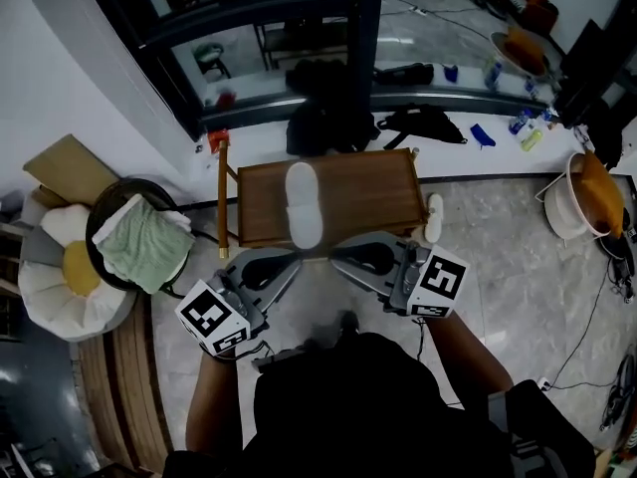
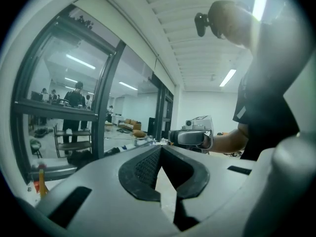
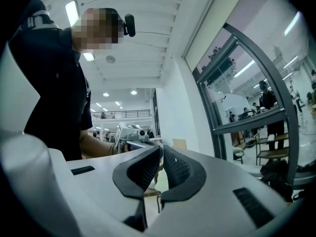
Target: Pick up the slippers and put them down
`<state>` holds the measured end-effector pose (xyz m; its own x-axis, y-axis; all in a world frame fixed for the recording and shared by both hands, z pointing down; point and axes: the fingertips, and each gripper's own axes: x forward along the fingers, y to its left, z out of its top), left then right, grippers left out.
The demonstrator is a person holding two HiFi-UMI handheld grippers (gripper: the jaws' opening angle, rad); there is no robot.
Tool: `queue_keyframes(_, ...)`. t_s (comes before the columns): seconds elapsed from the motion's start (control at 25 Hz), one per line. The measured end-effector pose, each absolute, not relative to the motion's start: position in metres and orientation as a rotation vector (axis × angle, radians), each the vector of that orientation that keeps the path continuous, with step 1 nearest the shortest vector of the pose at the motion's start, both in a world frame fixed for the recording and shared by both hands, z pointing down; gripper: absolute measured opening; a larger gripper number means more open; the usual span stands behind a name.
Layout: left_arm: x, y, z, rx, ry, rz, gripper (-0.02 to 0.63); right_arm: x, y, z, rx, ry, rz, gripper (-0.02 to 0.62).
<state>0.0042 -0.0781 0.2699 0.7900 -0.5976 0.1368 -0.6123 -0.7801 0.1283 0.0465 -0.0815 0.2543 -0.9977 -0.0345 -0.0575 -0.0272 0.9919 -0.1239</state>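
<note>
Hovering near the white slipper (image 1: 303, 203), left claw (image 1: 293, 262) and right claw (image 1: 336, 256) are closed.

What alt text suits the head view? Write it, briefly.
A white slipper lies on a wooden table, with a second slipper by its right edge. Nearer the camera, a person holds the left tongs and right tongs, both shut and empty, tips pointing toward each other.
</note>
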Motion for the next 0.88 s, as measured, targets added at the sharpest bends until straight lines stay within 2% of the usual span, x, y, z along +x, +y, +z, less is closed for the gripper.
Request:
queue_keyframes(0.36, -0.005, -0.028, 0.264, 2.868, -0.886, 0.064, 0.011, 0.024, -0.033, 0.252, -0.113, 3.118, -0.127, 0.035)
queue_keyframes(0.88, -0.038, 0.083, 0.295, 2.807, -0.814, -0.017, 0.011, -0.007, 0.076, 0.282, -0.3, 3.162, -0.246, 0.035)
